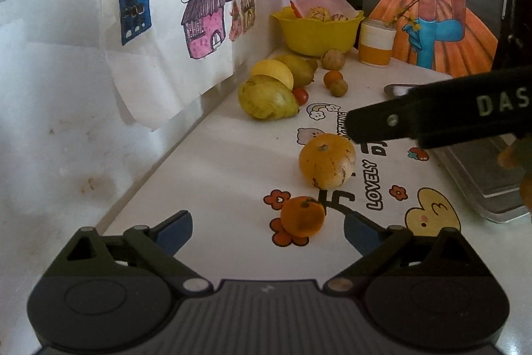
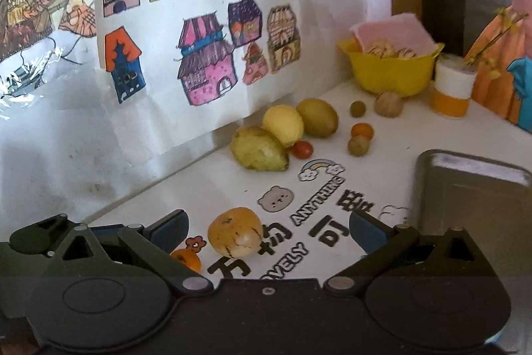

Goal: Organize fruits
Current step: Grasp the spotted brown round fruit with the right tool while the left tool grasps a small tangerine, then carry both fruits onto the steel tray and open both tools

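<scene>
My left gripper (image 1: 267, 230) is open just above the white table, with a small orange fruit (image 1: 302, 217) between its blue pads, nearer the right one. Beyond it lies a larger orange fruit (image 1: 327, 160). My right gripper (image 2: 267, 230) is open too, and that larger orange fruit (image 2: 237, 237) sits between its fingers without contact. The small orange fruit (image 2: 186, 258) shows by the left finger. The right gripper's body crosses the left wrist view as a black bar (image 1: 432, 118). A metal tray (image 2: 472, 192) lies at the right.
Against the wall lie yellow-green fruits (image 2: 259, 152), a small tomato (image 2: 302, 149) and several small round fruits (image 2: 360, 138). A yellow bowl (image 2: 389, 72) with fruits and a pink card stands at the back, next to a white-and-orange cup (image 2: 452, 88). Drawings hang on the wall at left.
</scene>
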Demonstrator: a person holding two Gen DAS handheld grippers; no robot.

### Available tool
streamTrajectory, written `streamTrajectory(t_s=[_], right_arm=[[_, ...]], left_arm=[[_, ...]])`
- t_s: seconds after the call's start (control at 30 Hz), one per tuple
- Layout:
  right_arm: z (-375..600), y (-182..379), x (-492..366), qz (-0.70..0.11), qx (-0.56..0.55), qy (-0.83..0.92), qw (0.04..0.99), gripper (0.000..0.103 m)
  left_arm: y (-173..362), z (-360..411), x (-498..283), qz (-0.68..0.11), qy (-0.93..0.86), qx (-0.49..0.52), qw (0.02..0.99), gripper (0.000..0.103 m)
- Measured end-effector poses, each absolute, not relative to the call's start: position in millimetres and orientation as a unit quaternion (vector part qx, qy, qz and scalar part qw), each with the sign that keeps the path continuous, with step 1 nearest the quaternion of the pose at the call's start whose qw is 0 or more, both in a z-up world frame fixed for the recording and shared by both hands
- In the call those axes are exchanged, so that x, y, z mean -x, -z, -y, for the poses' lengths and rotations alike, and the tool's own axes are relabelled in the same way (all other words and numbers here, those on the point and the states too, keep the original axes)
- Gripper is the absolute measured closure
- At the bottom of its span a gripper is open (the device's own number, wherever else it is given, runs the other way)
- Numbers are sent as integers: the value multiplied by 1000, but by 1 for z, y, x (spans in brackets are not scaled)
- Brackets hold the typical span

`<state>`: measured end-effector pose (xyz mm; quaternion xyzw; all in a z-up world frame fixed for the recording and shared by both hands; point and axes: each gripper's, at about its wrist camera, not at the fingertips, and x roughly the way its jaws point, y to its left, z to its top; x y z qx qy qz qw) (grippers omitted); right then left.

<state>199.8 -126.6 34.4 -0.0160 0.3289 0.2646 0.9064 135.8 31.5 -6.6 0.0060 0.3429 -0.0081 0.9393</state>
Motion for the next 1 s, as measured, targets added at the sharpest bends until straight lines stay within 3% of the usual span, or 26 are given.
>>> streamTrajectory(t_s=[0.1, 0.4, 0.63, 0.9, 1.0], right_arm=[[123, -27, -209, -346, -2, -280, 895, 2], [107, -8, -221, -373, -1, -310, 874, 21], [94, 3, -228, -388, 13, -314, 866, 46], [90, 10, -234, -395, 12, -317, 862, 53], [92, 10, -234, -395, 5, -317, 862, 54]], left_arm=[[8, -34, -138, -347, 14, 1, 938, 8], [11, -33, -140, -342, 42, 1, 939, 24], [11, -30, -139, -333, 56, -12, 941, 46], [11, -21, -137, -330, 68, -38, 941, 70], [10, -20, -137, -331, 65, -40, 940, 72]])
